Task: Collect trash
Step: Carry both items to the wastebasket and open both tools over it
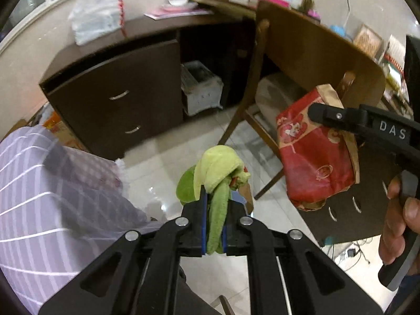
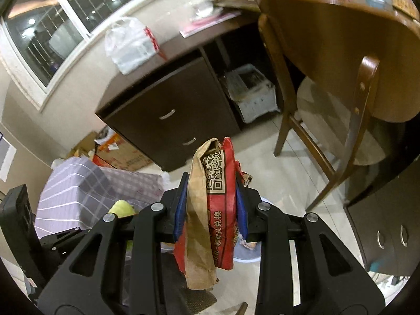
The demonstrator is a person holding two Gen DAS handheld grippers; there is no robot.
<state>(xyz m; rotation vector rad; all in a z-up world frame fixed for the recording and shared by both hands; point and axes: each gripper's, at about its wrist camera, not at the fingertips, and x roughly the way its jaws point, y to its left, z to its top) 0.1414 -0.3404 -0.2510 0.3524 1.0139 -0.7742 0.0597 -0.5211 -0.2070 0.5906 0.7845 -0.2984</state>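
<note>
My left gripper (image 1: 214, 204) is shut on a crumpled green cloth (image 1: 218, 173), which bulges out above the blue pads and hangs down between them. To its right, the right gripper (image 1: 323, 114) holds a red and brown paper bag (image 1: 315, 157) in the air, with a hand (image 1: 401, 210) on its grip. In the right wrist view, my right gripper (image 2: 211, 197) is shut on that paper bag (image 2: 212, 210), flattened, with a QR code facing the camera. A bit of the green cloth (image 2: 122, 207) shows at lower left.
A dark cabinet with drawers (image 1: 115, 99) stands ahead, a white plastic bag (image 1: 97, 13) on top. A wooden chair (image 2: 349, 60) is at right, a white bin (image 2: 252, 92) under the desk. Striped purple fabric (image 1: 39, 189) lies at left, over glossy tiled floor (image 1: 162, 170).
</note>
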